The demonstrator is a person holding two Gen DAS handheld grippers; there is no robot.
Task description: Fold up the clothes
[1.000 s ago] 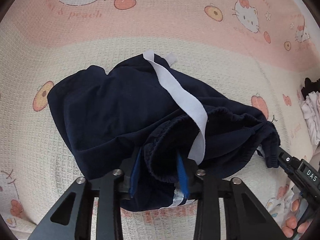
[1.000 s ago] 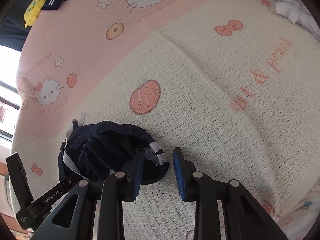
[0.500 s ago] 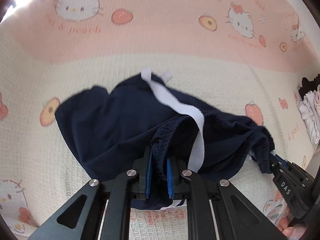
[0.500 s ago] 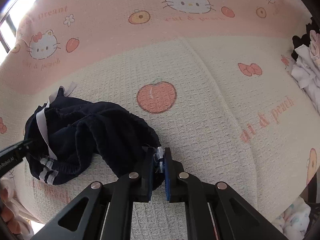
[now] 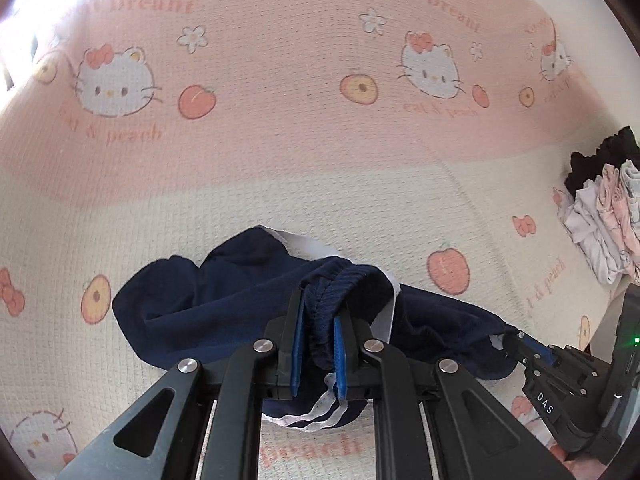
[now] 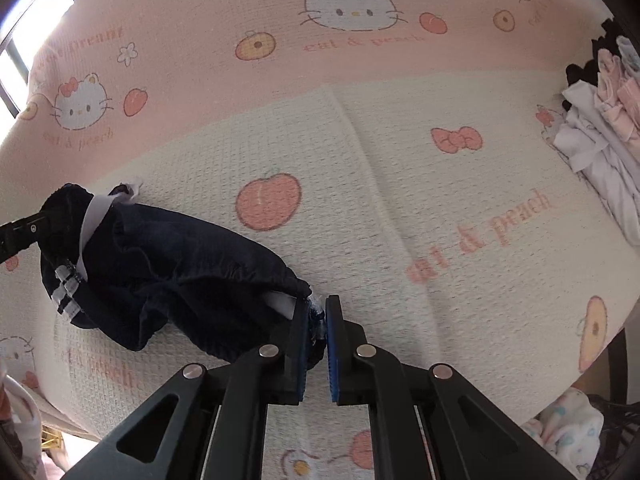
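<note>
Navy shorts (image 5: 224,304) with white side stripes hang bunched just above the Hello Kitty blanket (image 5: 280,184). My left gripper (image 5: 318,320) is shut on the elastic waistband of the shorts. My right gripper (image 6: 317,316) is shut on the opposite waistband edge of the shorts (image 6: 168,264), by a small clear tag. The right gripper also shows in the left wrist view (image 5: 516,340) at the lower right. The left gripper's tip shows in the right wrist view (image 6: 24,232) at the far left.
A pile of white, pink and black clothes (image 5: 600,208) lies at the right edge of the bed and also shows in the right wrist view (image 6: 600,120). A patterned cloth (image 6: 568,428) and a dark basket sit off the bed's lower right corner.
Both grippers closed on the shorts' waistband and lifted it. The shorts rose off the blanket and stretched between the two grippers.
</note>
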